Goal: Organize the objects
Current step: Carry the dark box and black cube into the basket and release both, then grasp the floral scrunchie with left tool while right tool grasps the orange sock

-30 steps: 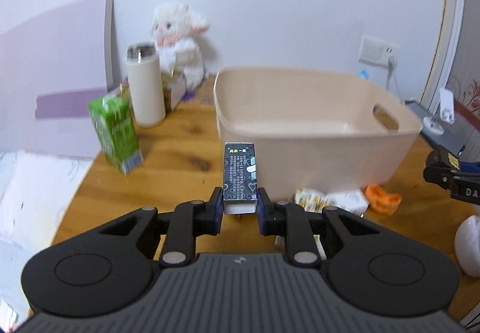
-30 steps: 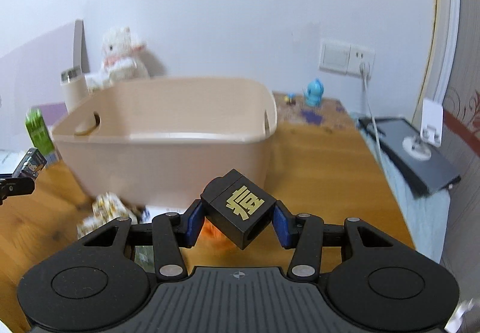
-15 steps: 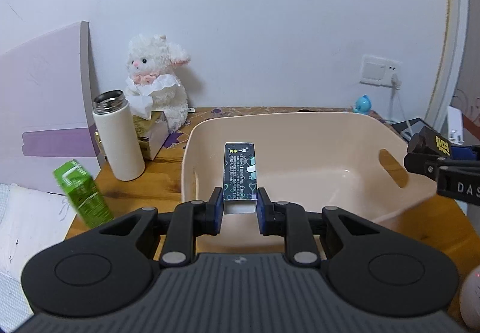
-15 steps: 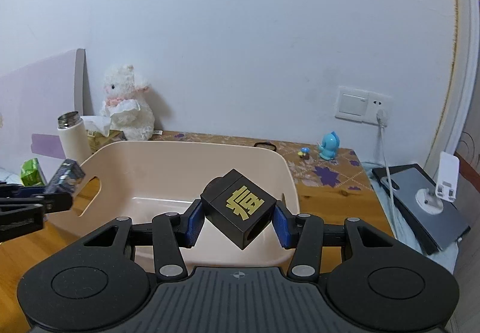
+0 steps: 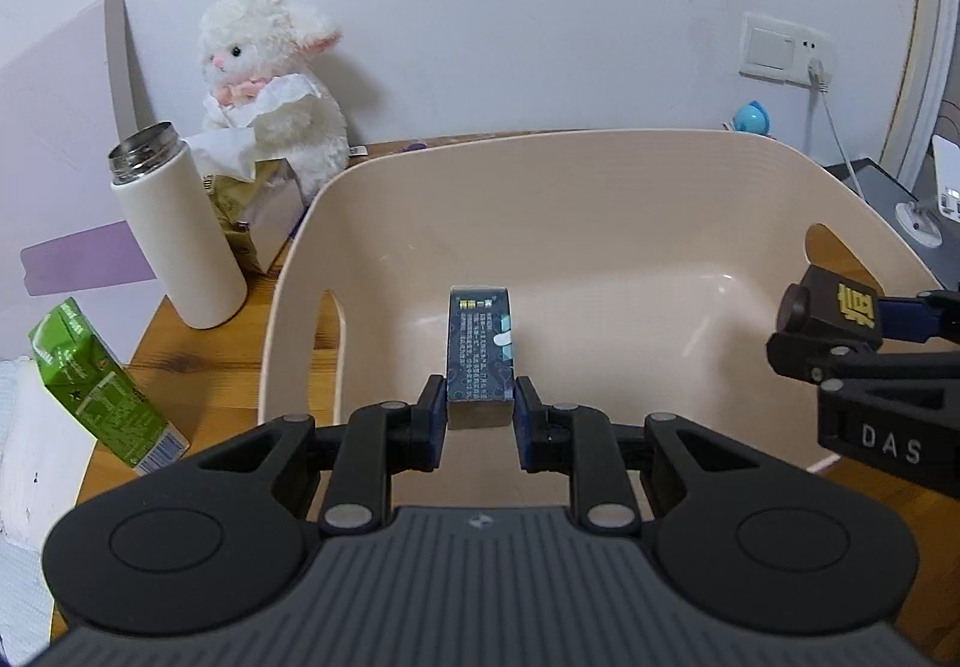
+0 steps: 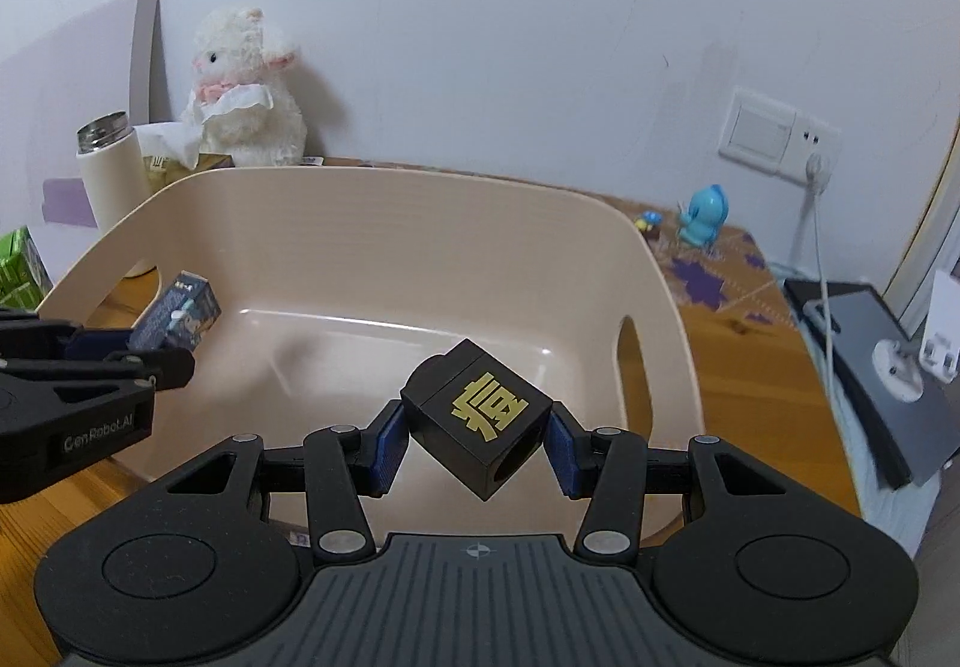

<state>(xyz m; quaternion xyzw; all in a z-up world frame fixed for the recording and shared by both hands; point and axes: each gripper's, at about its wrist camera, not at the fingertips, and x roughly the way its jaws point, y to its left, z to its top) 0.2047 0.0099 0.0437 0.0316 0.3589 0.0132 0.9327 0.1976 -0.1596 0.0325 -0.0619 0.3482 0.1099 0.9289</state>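
A beige plastic tub (image 5: 600,175) (image 6: 372,211) with handle holes stands on the wooden table, and I see nothing inside it. My left gripper (image 5: 480,415) is shut on a small dark blue box (image 5: 480,349), held over the tub's near left part; the box also shows in the right wrist view (image 6: 177,320). My right gripper (image 6: 477,439) is shut on a black cube with a gold character (image 6: 480,418), held over the tub's near right part; the cube also shows in the left wrist view (image 5: 834,310).
A white flask (image 5: 174,241), a green carton (image 5: 96,397), a white plush lamb (image 5: 270,84) and a tissue box stand left of the tub. A blue toy (image 6: 702,217), a wall socket with a cable (image 6: 780,132) and a grey device (image 6: 876,361) are on the right.
Both grippers rose from table level beside the tub and moved forward over it, each still holding its object. The view now looks down into the tub.
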